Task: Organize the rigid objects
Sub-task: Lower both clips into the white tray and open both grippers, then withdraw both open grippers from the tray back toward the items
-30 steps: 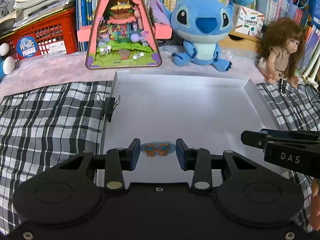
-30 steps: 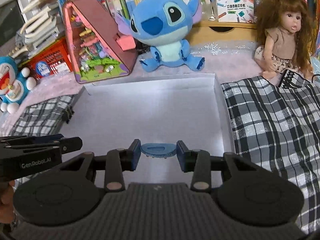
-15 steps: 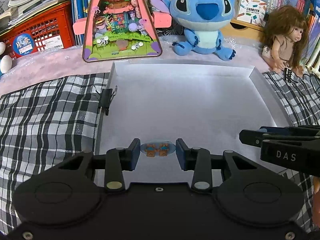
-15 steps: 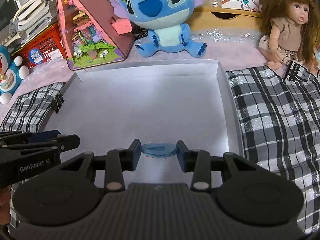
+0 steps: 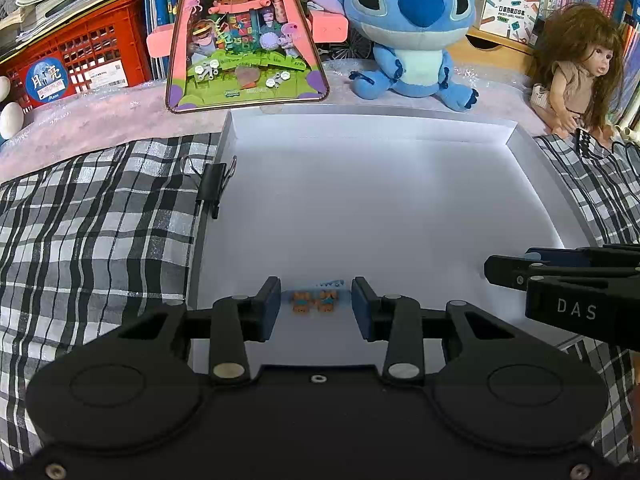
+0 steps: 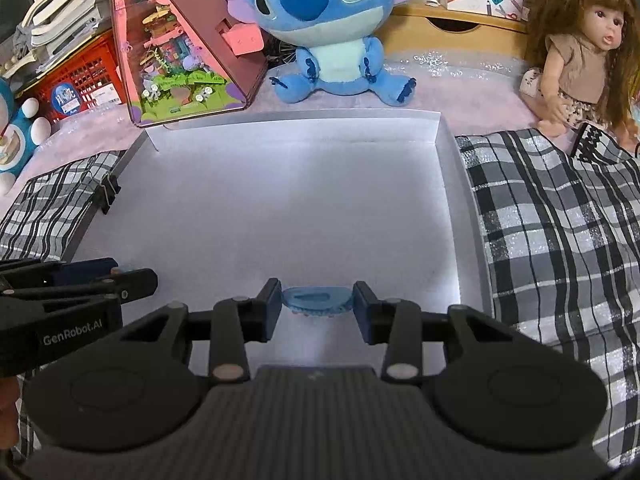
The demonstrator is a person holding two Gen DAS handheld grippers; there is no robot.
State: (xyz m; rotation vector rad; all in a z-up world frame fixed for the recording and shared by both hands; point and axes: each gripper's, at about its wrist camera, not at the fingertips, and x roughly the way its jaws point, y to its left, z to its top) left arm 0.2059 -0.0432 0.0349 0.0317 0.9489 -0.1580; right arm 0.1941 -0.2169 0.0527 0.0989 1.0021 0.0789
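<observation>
A small clear-blue piece with two orange-brown figures sits between the fingers of my left gripper. It looks held there over the near part of the shallow white tray. My right gripper is shut on a blue oval rigid piece, held flat over the near edge of the tray. The right gripper also shows at the right of the left wrist view, and the left gripper shows at the left of the right wrist view.
A black binder clip grips the tray's left wall. Plaid cloth lies on both sides. Behind the tray stand a pink triangular toy house, a blue plush, a doll and a red crate.
Both grippers have tilted and moved forward over the tray, so the tray fills more of each view. Each still holds its piece.
</observation>
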